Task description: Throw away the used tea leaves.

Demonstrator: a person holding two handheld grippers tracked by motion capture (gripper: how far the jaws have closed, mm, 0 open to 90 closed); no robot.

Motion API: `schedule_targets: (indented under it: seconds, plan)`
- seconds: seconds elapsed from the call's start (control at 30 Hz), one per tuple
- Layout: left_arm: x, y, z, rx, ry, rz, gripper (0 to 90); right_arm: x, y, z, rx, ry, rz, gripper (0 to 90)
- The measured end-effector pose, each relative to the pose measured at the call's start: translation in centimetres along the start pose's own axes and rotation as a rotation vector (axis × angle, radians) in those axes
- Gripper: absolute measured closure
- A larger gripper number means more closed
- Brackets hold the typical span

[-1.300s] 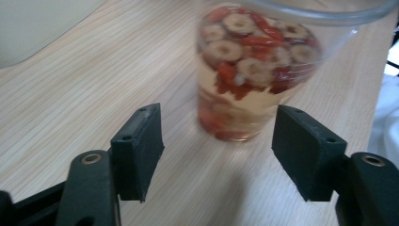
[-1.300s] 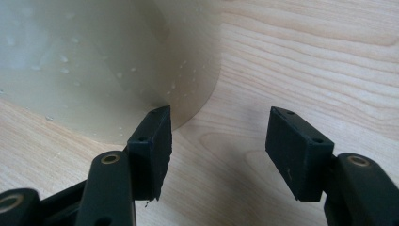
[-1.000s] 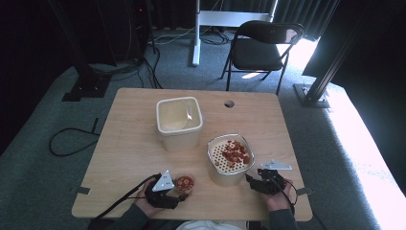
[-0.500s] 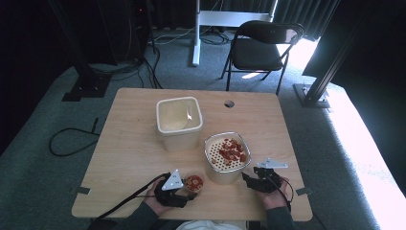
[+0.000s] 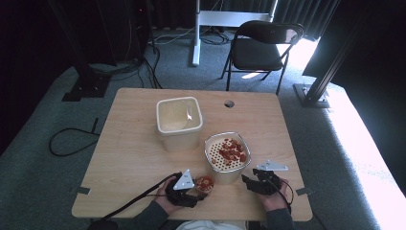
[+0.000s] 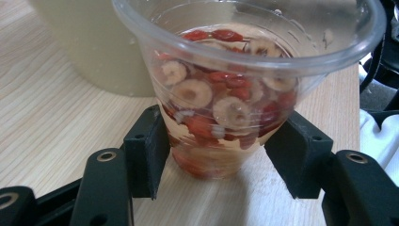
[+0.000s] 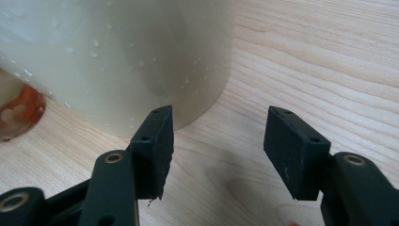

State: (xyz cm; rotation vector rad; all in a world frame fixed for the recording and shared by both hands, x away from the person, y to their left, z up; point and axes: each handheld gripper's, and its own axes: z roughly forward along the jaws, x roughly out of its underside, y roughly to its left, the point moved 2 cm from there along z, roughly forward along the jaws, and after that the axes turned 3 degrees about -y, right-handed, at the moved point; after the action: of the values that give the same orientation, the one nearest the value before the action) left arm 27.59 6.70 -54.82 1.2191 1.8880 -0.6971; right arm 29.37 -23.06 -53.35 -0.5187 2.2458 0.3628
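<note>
- A clear plastic cup [image 6: 235, 89] is standing upright on the wooden table [image 5: 129, 158], mouth up, near the front edge, just beside the strainer tub [image 5: 228, 155].
- It is holding red and pale sliced fruit [image 6: 207, 94] in liquid.
- The left gripper [image 6: 221, 150] is flanking the cup, jaws apart; contact is unclear.
- The strainer tub is carrying red slices; the square tub [image 5: 179, 120] behind is looking pale inside.
- The right gripper [image 7: 219, 150] is gaping with nothing between its jaws.
</note>
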Motion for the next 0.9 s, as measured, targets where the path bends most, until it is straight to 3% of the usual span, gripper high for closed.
schedule_targets:
  seconds: [0.3, 0.33, 0.43, 0.7, 0.9]
  plan:
    - [-0.9, -0.9, 1.4, 0.028, 0.007, 0.036, 41.6, 0.1, 0.1, -0.2, -0.011, -0.004, -0.016, 42.6]
    - [-1.5, -1.4, 2.1, 0.039, 0.016, 0.059, 41.2, 0.2, 0.1, -0.3, -0.009, -0.007, -0.028, 42.6]
    - [-2.1, -1.9, 3.0, 0.061, 0.017, 0.073, 40.1, 0.3, 0.0, -0.5, -0.012, -0.008, -0.026, 42.4]
    - [-2.7, -2.6, 4.3, 0.083, -0.006, 0.055, 38.1, 0.9, -0.6, -1.1, -0.007, -0.014, -0.014, 42.2]
    - [-2.6, -2.4, 3.2, 0.085, -0.035, 0.036, 31.5, 1.4, -0.8, -1.4, -0.047, -0.023, -0.009, 40.5]
